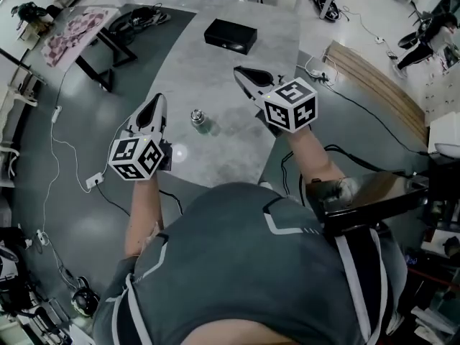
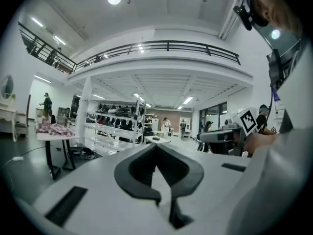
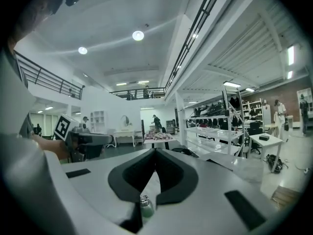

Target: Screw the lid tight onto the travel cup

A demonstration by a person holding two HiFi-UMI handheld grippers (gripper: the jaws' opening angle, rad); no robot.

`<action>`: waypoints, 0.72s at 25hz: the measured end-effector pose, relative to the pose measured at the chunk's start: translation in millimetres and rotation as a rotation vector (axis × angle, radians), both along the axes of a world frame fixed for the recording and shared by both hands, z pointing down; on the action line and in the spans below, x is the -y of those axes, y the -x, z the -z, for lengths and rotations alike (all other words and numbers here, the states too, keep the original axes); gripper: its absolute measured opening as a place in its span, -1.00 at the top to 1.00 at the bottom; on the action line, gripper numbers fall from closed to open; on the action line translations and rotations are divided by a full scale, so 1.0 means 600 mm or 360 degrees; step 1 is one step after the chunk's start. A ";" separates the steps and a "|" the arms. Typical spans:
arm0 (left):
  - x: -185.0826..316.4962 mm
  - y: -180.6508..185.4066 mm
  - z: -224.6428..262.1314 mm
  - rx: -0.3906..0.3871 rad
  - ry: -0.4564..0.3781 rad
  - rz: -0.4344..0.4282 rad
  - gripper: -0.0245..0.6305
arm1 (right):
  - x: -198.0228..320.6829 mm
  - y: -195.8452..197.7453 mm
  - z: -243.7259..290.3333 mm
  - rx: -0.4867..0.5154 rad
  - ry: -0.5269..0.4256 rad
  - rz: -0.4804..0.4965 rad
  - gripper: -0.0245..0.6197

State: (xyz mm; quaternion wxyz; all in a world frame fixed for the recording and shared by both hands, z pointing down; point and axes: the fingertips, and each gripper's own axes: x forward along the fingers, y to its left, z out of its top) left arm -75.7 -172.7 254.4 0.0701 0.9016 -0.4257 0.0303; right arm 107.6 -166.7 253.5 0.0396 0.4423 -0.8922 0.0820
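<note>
The travel cup [image 1: 198,118], small and metallic with its lid on top, stands upright on the grey table [image 1: 230,149] between my two grippers. My left gripper [image 1: 157,100] hovers to the cup's left, jaws shut with nothing between them; in its own view the left gripper [image 2: 155,148] points out level across the room. My right gripper [image 1: 241,72] is raised to the cup's right and farther back, also shut and empty. In the right gripper view the cup [image 3: 145,207] shows low down, beneath the closed right gripper [image 3: 155,153]. Neither gripper touches the cup.
A black box [image 1: 230,36] lies at the table's far end. Cables and a power strip [image 1: 93,181] run over the floor at left. A wooden slatted panel [image 1: 374,85] lies at right. A side table with a patterned cloth [image 1: 75,29] stands at far left.
</note>
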 end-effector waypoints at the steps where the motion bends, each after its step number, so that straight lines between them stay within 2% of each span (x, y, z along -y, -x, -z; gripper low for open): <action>1: 0.001 0.002 0.001 0.0000 0.0001 0.0010 0.90 | 0.002 0.000 0.000 -0.0012 -0.0001 0.0000 0.84; 6: 0.005 0.020 -0.016 0.0018 0.0046 0.0092 0.90 | 0.014 -0.012 0.000 0.0003 0.0008 -0.0026 0.84; 18: -0.002 -0.012 -0.018 0.0019 0.0048 0.0144 0.90 | 0.024 -0.049 0.001 -0.0008 0.0006 -0.0015 0.84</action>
